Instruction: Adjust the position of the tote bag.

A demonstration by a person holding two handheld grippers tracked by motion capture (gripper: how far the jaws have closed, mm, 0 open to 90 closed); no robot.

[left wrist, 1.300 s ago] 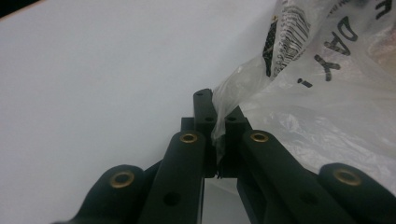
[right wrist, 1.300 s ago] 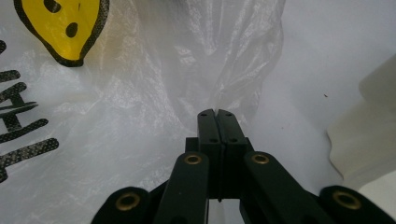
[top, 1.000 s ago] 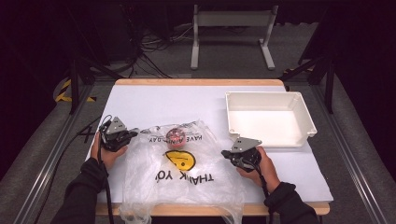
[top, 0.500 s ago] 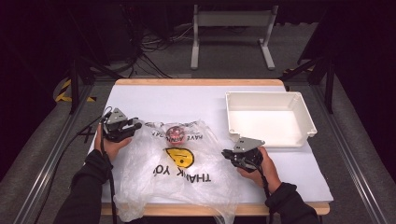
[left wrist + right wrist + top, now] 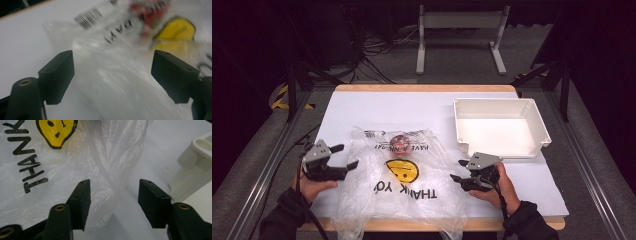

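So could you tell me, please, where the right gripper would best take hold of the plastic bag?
Probably the plastic bag is best gripped at its raised side fold, just ahead of the right gripper, approaching level from the tray side. The film stands up there, while elsewhere it lies flat on the table.

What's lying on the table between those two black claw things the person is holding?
The clear plastic bag with its yellow smiley face lies flat between the left gripper and the right gripper, plainest in the high view; both have just opened.
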